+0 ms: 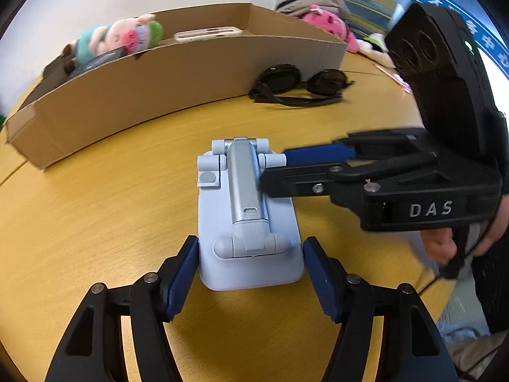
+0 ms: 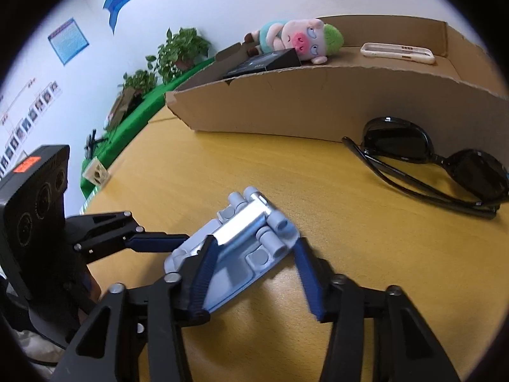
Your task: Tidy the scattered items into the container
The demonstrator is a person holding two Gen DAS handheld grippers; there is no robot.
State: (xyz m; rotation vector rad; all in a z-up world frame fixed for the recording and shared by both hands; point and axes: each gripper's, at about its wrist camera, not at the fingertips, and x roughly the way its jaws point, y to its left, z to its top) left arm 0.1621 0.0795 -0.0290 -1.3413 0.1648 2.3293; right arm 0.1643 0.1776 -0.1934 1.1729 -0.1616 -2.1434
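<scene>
A folded pale blue phone stand with a silver arm lies flat on the wooden table; it also shows in the right wrist view. My left gripper is open, its blue pads on either side of the stand's near end. My right gripper is open around the stand's far end, coming in from the right in the left wrist view. Black sunglasses lie beside the cardboard box. The box holds a plush pig, a white phone case and a black box.
Pink and white plush toys sit behind the box at the back right. Potted plants and a green mat lie beyond the table's far left edge. Bare tabletop lies left of the stand.
</scene>
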